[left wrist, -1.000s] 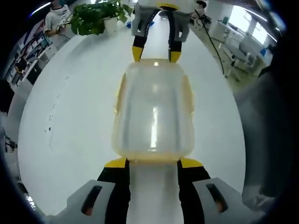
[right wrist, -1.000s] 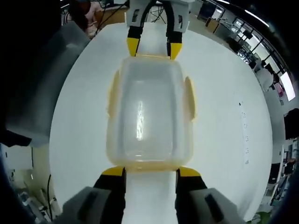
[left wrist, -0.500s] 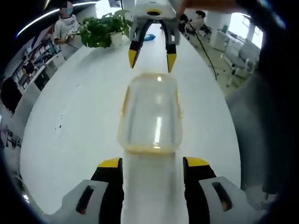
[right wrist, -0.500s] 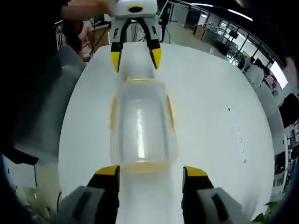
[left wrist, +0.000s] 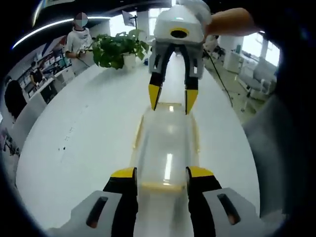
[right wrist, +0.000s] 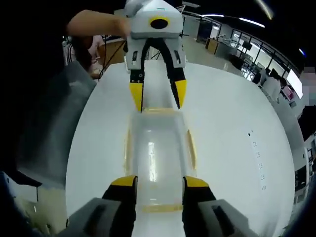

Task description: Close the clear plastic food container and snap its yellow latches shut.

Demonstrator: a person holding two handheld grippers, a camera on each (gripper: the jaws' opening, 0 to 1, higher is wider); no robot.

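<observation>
Compared with half a second ago, both cameras sit lower and closer over the clear plastic food container with yellow latches [left wrist: 167, 148], which lies lid-on along the middle of the white tabletop [left wrist: 79, 148]; the container itself keeps its place, lengthwise between the two tools. In the left gripper view the left hand-held gripper [left wrist: 161, 173] now has its yellow-tipped jaws straddling the near end of the container, where before that end lay ahead of the tips; the jaws stand apart, released, with the near yellow latch [left wrist: 162, 186] showing between them. The right gripper view tells the same of the right hand-held gripper [right wrist: 154, 181]: jaws spread, one on each side of the near end, the near latch low between them, nothing clamped. Each tool also appears at the far end in the other's view, jaws pointing down, tips just at the container's far edge and larger in the picture than before; whether those tips touch the plastic cannot be told. The yellow side latches [right wrist: 190, 148] lie flat against the long walls. On both long sides of the container the tabletop is bare and wide. In the left gripper view the tabletop's edge curves past on the right beside a grey sleeve [left wrist: 276, 163], and a green potted plant [left wrist: 116, 49] stands at the far end, well apart from the container, with a person in white [left wrist: 79, 39] beyond it. In the right gripper view a grey sleeve hangs over the left edge of the tabletop.
</observation>
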